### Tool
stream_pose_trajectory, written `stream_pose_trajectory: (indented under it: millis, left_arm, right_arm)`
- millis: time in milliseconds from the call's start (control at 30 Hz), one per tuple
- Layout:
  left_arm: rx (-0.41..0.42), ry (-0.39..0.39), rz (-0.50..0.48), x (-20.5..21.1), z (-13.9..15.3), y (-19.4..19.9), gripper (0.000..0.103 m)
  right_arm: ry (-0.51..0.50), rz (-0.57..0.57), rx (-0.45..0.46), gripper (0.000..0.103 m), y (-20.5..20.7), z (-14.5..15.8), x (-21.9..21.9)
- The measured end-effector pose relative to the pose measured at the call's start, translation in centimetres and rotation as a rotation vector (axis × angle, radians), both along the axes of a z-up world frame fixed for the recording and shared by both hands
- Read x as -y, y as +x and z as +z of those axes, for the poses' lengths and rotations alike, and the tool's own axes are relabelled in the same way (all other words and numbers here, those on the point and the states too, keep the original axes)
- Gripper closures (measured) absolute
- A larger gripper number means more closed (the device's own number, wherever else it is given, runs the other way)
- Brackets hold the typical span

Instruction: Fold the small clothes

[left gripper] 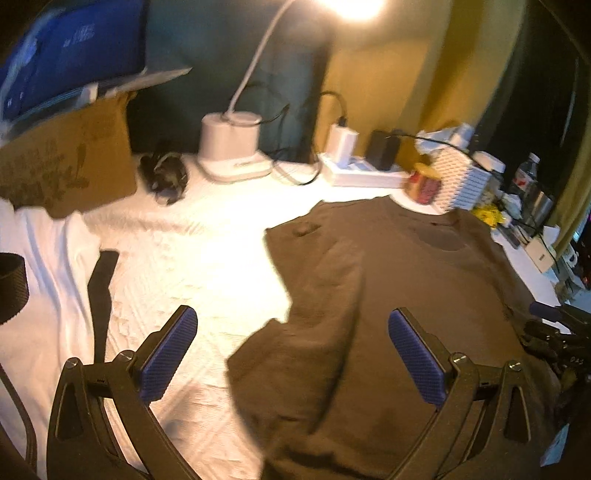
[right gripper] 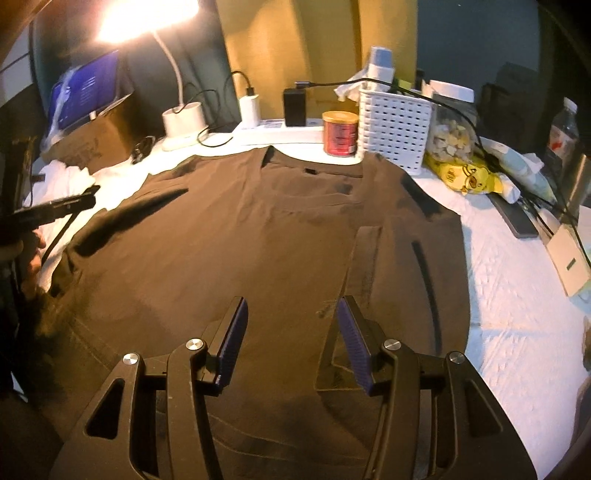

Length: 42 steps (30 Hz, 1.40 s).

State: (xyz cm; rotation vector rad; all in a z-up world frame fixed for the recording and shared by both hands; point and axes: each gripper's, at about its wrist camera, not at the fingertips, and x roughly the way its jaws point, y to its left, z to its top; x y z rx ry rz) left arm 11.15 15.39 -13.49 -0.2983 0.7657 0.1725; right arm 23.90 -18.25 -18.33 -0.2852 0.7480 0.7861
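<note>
Brown shirt (right gripper: 229, 236) lies flat on the white desk (right gripper: 517, 314). Right claw (right gripper: 291, 339) hovers over it, parted, empty. Left claw (left gripper: 291, 354) gapes wide, gripping nothing

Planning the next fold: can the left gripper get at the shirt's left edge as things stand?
Probably yes. The left gripper is open, right over the brown shirt edge, with only bare white cloth beside it and nothing in the way.

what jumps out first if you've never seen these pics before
A big brown t-shirt lies spread over the white table cover, filling the middle, with one sleeve folded in on its right side. Behind it a glaring desk lamp washes out the upper left, and a red can stands by a white basket at the collar.
</note>
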Motion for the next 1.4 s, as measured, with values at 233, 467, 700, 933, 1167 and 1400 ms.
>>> stream_pose_trajectory:
  millis: [233,467,700,933,1167,1400]
  left_arm:
    - [-0.086,-0.098,0.008,-1.8,-2.7,-1.1,0.029]
    - [-0.096,-0.085,-0.041,-0.7,-2.7,-1.0,0.079]
    - [-0.015,0.002,-0.069,1.8,-0.3,-1.3,0.094]
    - [0.016,0.125,-0.182,6.2,1.3,-0.5,0.094]
    - [-0.050,0.138,-0.266,8.9,0.0,0.2,0.094]
    - [-0.068,0.134,-0.217,8.8,1.4,1.6,0.064]
  right_arm:
    - [-0.006,-0.042,-0.013,0.049,1.0,-0.5,0.5]
    - [0.004,-0.041,-0.015,0.049,0.9,-0.6,1.0]
    - [0.025,-0.053,-0.015,0.049,0.4,-0.6,2.2]
    - [0.054,-0.076,-0.016,0.049,0.3,-0.5,4.2]
    - [0.080,-0.095,-0.029,0.049,0.4,-0.8,6.3]
    - [0.111,-0.118,-0.033,0.049,0.8,-0.8,8.3]
